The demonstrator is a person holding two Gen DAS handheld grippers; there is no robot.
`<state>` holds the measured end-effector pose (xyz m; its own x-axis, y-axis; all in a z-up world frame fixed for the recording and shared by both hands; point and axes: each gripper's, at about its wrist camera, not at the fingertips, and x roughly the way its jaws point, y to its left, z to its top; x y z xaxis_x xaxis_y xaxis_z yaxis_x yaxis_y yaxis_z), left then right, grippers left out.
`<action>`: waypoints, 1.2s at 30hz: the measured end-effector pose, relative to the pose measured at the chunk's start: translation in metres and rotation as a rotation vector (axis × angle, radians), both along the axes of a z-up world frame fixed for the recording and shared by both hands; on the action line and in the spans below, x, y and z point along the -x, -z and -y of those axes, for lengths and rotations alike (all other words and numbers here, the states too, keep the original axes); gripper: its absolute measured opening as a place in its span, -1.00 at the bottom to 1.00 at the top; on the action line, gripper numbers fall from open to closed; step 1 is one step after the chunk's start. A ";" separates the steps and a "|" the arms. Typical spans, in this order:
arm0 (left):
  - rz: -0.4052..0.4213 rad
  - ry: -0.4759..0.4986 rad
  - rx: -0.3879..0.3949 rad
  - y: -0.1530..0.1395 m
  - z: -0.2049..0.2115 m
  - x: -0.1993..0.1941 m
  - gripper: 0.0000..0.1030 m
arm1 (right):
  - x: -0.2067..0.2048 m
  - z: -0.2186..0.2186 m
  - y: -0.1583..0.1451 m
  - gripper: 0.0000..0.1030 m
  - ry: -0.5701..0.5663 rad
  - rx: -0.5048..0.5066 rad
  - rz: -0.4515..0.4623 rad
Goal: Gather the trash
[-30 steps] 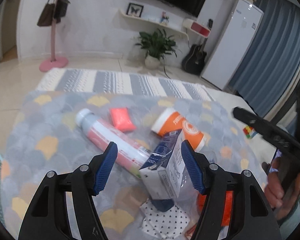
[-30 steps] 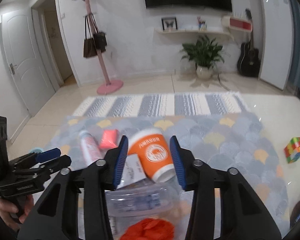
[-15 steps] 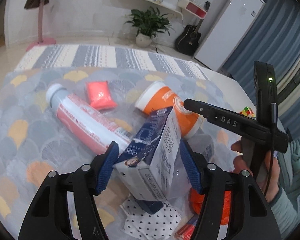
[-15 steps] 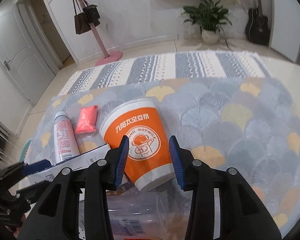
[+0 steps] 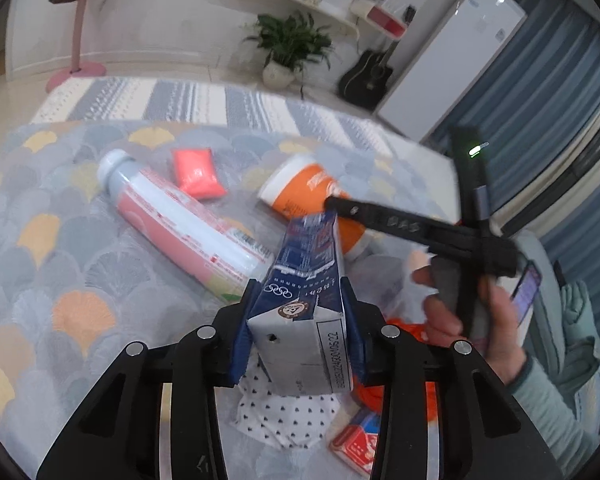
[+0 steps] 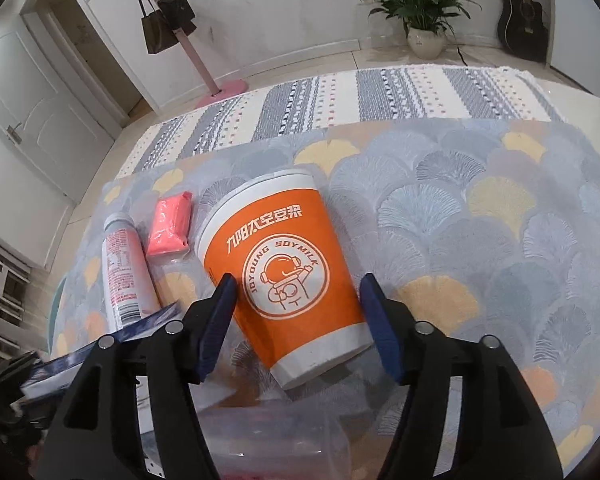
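My left gripper [image 5: 296,320] is shut on a blue and white milk carton [image 5: 304,304] and holds it tilted above the table. My right gripper [image 6: 300,320] is open, its fingers on either side of an orange soy milk paper cup [image 6: 284,276] that lies on its side on the table; the cup also shows in the left wrist view [image 5: 300,196]. A pink and white bottle [image 5: 180,224] and a small pink packet [image 5: 196,172] lie to the left. The right gripper shows in the left wrist view [image 5: 380,220].
The table wears a fan-patterned cloth [image 6: 480,208]. Below the carton lie a dotted white wrapper [image 5: 288,420], a red and blue packet [image 5: 356,444] and something orange [image 5: 416,392]. A clear plastic container [image 6: 276,436] lies under my right gripper. A striped rug [image 6: 340,100] is beyond the table.
My left gripper has closed on the milk carton and lifted it. My right gripper has moved forward and down, and its fingers have opened wider around the orange cup.
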<state>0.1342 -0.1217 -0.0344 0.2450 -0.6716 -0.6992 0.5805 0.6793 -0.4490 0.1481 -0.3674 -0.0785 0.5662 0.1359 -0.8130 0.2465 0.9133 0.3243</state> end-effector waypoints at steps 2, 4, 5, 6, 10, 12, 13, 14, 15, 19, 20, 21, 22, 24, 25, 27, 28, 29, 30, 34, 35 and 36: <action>0.024 -0.022 0.017 -0.010 -0.015 0.001 -0.28 | -0.001 0.000 0.001 0.20 0.004 -0.009 -0.002; 0.040 -0.052 0.046 -0.021 -0.037 0.001 -0.28 | -0.003 -0.001 0.001 0.20 0.005 -0.013 -0.007; 0.047 -0.068 0.063 -0.025 -0.051 0.000 -0.28 | -0.004 -0.002 0.002 0.20 0.003 -0.016 -0.010; 0.049 -0.074 0.074 -0.028 -0.060 -0.001 -0.28 | -0.005 -0.004 0.002 0.20 0.003 -0.012 -0.010; 0.054 -0.143 0.030 -0.024 -0.098 -0.006 -0.28 | -0.004 -0.015 -0.003 0.18 -0.002 0.049 -0.009; 0.036 -0.168 -0.015 -0.015 -0.111 -0.010 -0.28 | -0.003 -0.023 -0.006 0.09 -0.011 0.082 -0.002; 0.030 -0.168 -0.034 -0.012 -0.115 -0.010 -0.29 | -0.002 -0.029 -0.008 0.06 -0.016 0.104 0.003; 0.028 -0.169 -0.047 -0.010 -0.118 -0.010 -0.29 | 0.000 -0.036 -0.012 0.00 -0.024 0.142 0.009; 0.016 -0.165 -0.051 -0.008 -0.120 -0.009 -0.28 | 0.001 -0.043 -0.015 -0.06 -0.032 0.178 0.014; -0.027 -0.044 -0.141 0.001 -0.112 -0.003 -0.26 | 0.006 -0.069 -0.025 -0.24 -0.068 0.318 0.023; -0.030 -0.011 -0.162 0.005 -0.108 0.001 -0.24 | 0.007 -0.074 -0.026 -0.28 -0.081 0.338 0.022; -0.028 0.024 -0.181 0.011 -0.105 0.005 -0.22 | 0.007 -0.079 -0.028 -0.31 -0.098 0.361 0.018; -0.023 0.046 -0.194 0.014 -0.099 0.008 -0.19 | 0.008 -0.084 -0.029 -0.32 -0.113 0.382 0.015; -0.017 0.090 -0.223 0.019 -0.087 0.012 -0.13 | 0.009 -0.089 -0.030 -0.33 -0.138 0.394 0.015; -0.011 0.105 -0.240 0.024 -0.082 0.014 -0.11 | 0.009 -0.091 -0.031 -0.33 -0.150 0.390 0.014; 0.001 0.117 -0.263 0.028 -0.074 0.017 -0.03 | 0.008 -0.093 -0.032 -0.33 -0.162 0.385 0.007; -0.002 0.127 -0.270 0.030 -0.070 0.018 -0.03 | 0.006 -0.094 -0.032 -0.33 -0.165 0.386 0.003; -0.002 0.130 -0.277 0.031 -0.066 0.018 -0.03 | 0.005 -0.095 -0.032 -0.33 -0.168 0.387 0.000; 0.003 0.131 -0.294 0.032 -0.061 0.018 -0.02 | 0.003 -0.096 -0.031 -0.32 -0.176 0.386 -0.001; 0.037 0.138 -0.328 0.033 -0.051 0.024 -0.01 | -0.004 -0.101 -0.027 -0.32 -0.186 0.381 -0.013; 0.035 0.136 -0.330 0.034 -0.052 0.024 0.03 | -0.006 -0.101 -0.026 -0.29 -0.187 0.370 -0.015; 0.027 0.134 -0.329 0.035 -0.050 0.023 0.10 | -0.008 -0.102 -0.026 -0.28 -0.186 0.363 -0.014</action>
<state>0.1110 -0.0713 -0.0697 0.1914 -0.4391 -0.8778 0.6829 0.7020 -0.2023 0.1560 -0.2654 -0.0530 0.5480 -0.0627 -0.8342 0.0687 0.9972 -0.0298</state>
